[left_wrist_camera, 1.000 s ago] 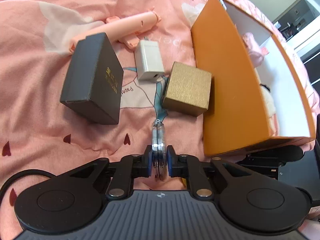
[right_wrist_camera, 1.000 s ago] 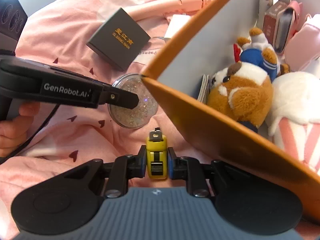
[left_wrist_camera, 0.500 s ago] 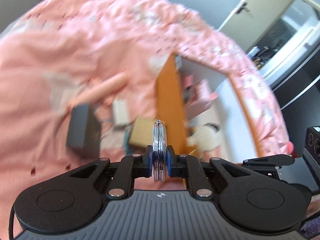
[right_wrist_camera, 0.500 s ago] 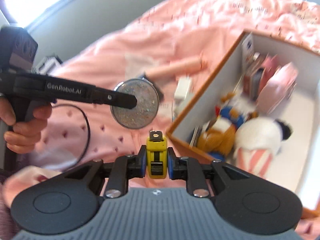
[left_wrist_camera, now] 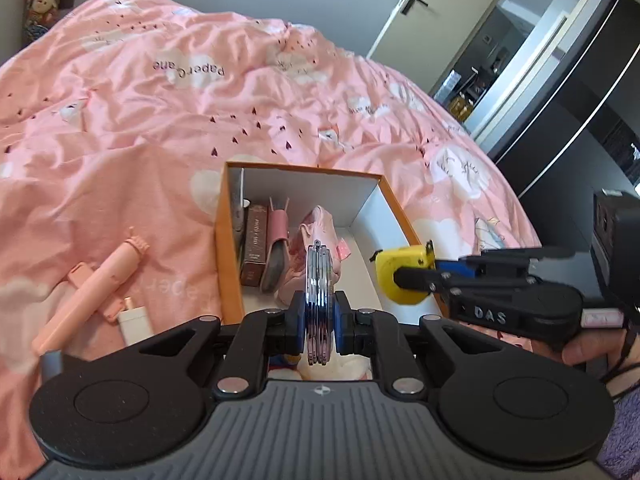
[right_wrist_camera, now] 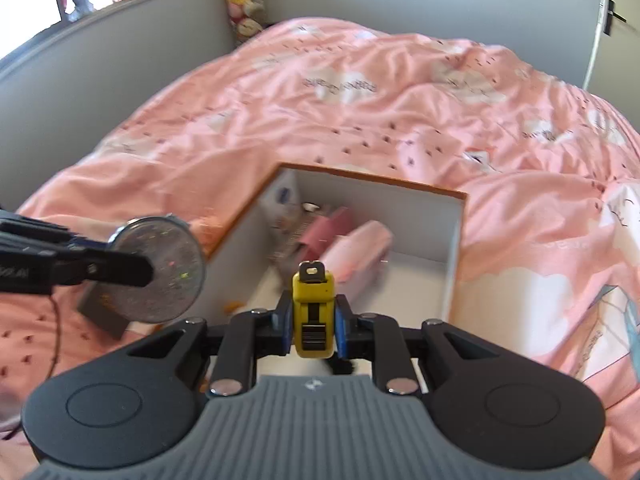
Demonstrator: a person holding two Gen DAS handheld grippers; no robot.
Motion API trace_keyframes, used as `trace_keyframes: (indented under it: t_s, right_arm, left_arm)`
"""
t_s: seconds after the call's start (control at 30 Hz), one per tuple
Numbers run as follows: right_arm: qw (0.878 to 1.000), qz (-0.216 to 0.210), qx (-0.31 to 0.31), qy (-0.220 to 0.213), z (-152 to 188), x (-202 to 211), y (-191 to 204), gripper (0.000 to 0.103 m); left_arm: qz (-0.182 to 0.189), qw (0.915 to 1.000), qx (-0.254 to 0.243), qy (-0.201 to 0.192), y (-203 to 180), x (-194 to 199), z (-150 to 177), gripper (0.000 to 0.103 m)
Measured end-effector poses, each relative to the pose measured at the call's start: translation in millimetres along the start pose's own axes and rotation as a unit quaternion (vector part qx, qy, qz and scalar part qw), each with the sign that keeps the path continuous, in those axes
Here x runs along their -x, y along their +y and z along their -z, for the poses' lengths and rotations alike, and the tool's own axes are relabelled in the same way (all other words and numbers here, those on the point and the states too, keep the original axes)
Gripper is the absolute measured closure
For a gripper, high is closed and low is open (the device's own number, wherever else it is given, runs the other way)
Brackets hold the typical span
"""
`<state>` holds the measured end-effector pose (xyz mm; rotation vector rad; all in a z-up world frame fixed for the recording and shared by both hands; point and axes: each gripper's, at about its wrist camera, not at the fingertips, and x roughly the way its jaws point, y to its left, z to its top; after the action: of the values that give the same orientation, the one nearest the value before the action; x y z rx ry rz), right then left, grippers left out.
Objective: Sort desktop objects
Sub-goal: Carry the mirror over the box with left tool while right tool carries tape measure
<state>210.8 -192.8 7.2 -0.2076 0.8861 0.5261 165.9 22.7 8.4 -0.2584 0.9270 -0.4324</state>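
Holding, left gripper (left_wrist_camera: 318, 322): jaws clamped edge-on across the round glitter disc (left_wrist_camera: 318, 304), raised above the orange box (left_wrist_camera: 228, 240).
Holding, right gripper (right_wrist_camera: 312, 328): jaws clamped on the yellow tape measure (right_wrist_camera: 312, 312), raised over the box's open top.
Box contents: pink pouch (left_wrist_camera: 316, 236), brown carton (left_wrist_camera: 254, 248), upright along the left wall.
Outside box, left: pink stick (left_wrist_camera: 92, 288), white charger (left_wrist_camera: 134, 318), lying on pink bedding (left_wrist_camera: 140, 120).

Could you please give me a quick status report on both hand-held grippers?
Left hand-held gripper clamps glitter disc. Right clamps yellow tape measure. Both above orange box; nothing blocking.
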Motion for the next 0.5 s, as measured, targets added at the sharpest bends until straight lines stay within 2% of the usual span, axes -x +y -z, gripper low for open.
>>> trace_keyframes:
  t_s: [0.27, 0.4, 0.5]
  right_arm:
    - [0.997, 0.022, 0.054, 0.059, -26.8, -50.6, -18.1, 0.082]
    - [0.996, 0.037, 0.068, 0.051, -39.5, -49.6, -25.9, 0.082]
    - [0.995, 0.042, 0.076, 0.041, -45.8, -42.3, -34.1, 0.082]
  left_arm:
    - [0.027, 0.9966, -0.039, 0.068, -14.0, -54.4, -3.7, 0.088]
    - [0.056, 0.9937, -0.043, 0.087, -29.5, -77.6, -6.5, 0.088]
    - [0.061, 0.9932, -0.039, 0.091, -37.4, -98.1, -11.8, 0.088]
